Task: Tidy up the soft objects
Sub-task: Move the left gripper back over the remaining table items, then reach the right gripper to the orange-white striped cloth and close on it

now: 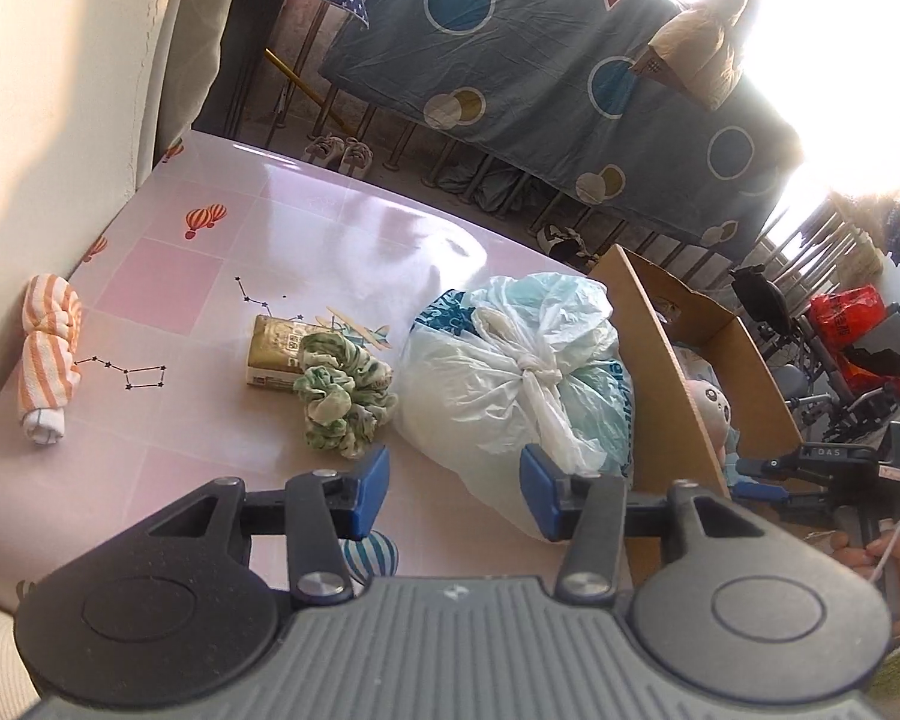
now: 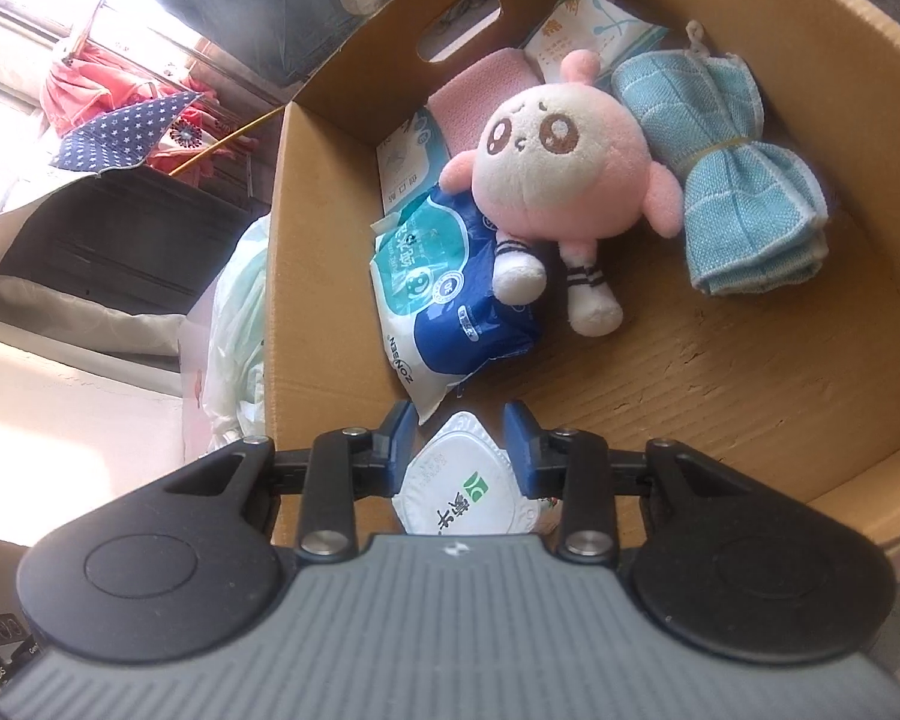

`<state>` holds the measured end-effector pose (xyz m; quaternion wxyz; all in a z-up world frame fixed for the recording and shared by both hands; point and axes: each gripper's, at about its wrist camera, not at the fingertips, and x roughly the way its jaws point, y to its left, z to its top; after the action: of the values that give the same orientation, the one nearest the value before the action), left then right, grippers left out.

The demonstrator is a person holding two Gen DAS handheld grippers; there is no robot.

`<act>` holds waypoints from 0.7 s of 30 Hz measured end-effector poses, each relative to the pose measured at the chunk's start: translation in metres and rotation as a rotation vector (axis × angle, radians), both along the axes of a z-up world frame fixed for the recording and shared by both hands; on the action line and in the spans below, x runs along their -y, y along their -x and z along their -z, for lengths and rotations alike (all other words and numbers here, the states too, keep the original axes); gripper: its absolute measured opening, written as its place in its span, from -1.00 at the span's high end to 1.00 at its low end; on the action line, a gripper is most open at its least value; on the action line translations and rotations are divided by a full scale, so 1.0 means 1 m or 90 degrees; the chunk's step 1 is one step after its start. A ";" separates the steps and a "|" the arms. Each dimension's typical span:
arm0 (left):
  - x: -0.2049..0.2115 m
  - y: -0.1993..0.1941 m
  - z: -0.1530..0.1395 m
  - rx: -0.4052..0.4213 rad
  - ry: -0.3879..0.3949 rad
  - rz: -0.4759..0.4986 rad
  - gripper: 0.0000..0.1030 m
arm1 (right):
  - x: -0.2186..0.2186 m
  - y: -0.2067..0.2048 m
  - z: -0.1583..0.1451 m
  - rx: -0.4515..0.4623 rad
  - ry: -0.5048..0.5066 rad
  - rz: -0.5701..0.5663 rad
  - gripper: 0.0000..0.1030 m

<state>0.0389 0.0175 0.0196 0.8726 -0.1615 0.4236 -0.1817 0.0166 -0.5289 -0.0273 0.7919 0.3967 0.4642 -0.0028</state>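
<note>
My left gripper (image 1: 455, 489) is open and empty, low over the pink table (image 1: 210, 276), just in front of a knotted plastic bag (image 1: 510, 372). A green scrunchie (image 1: 345, 396) lies left of the bag, against a gold packet (image 1: 273, 354). An orange striped towel roll (image 1: 48, 360) lies far left. My right gripper (image 2: 459, 441) is open inside the cardboard box (image 2: 750, 360), with a white mask (image 2: 468, 486) lying between its fingers. The box holds a pink plush toy (image 2: 558, 174), a blue folded cloth (image 2: 732, 180) and a blue wipes pack (image 2: 450, 294).
The box (image 1: 660, 372) stands right of the bag on the table. A blue striped object (image 1: 369, 555) lies under my left gripper. Tissue packs (image 2: 588, 24) and a pink cloth (image 2: 480, 102) lie at the box's back. A wall runs along the table's left.
</note>
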 end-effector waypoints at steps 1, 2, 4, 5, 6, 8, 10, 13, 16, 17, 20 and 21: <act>-0.005 0.004 0.000 0.007 -0.012 -0.009 -0.03 | 0.000 0.003 -0.006 0.008 0.004 0.002 0.29; -0.010 0.007 0.001 0.013 -0.028 -0.018 -0.08 | 0.000 0.006 -0.014 0.022 0.010 0.003 0.24; -0.019 0.015 0.003 0.025 -0.067 -0.032 -0.18 | -0.005 0.013 -0.030 0.051 0.033 0.005 0.10; -0.021 0.018 0.004 0.028 -0.084 -0.038 -0.23 | -0.011 0.016 -0.043 0.080 0.055 -0.009 0.08; -0.026 0.021 0.007 0.032 -0.111 -0.047 -0.25 | -0.020 0.019 -0.054 0.106 0.075 -0.023 0.03; -0.035 0.025 0.012 0.035 -0.151 -0.061 -0.26 | -0.039 0.023 -0.073 0.147 0.100 -0.050 -0.02; -0.043 0.029 0.015 0.043 -0.190 -0.084 -0.26 | -0.060 0.020 -0.089 0.184 0.100 -0.085 -0.05; -0.053 0.031 0.020 0.064 -0.261 -0.127 -0.26 | -0.098 0.009 -0.105 0.228 0.082 -0.152 -0.07; -0.059 0.028 0.025 0.078 -0.337 -0.161 -0.26 | -0.147 -0.010 -0.110 0.258 0.049 -0.231 -0.07; -0.060 0.026 0.028 0.081 -0.353 -0.166 -0.26 | -0.169 -0.019 -0.112 0.266 0.034 -0.258 -0.07; -0.069 0.020 0.038 0.084 -0.378 -0.184 -0.26 | -0.227 -0.045 -0.105 0.266 -0.019 -0.338 -0.07; -0.072 0.017 0.042 0.085 -0.384 -0.191 -0.26 | -0.247 -0.054 -0.102 0.264 -0.038 -0.365 -0.07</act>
<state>0.0215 0.0897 -0.0227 0.9238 0.0555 0.3720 0.0720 0.0702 -0.2824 0.0744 0.8261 0.2652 0.3858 0.3137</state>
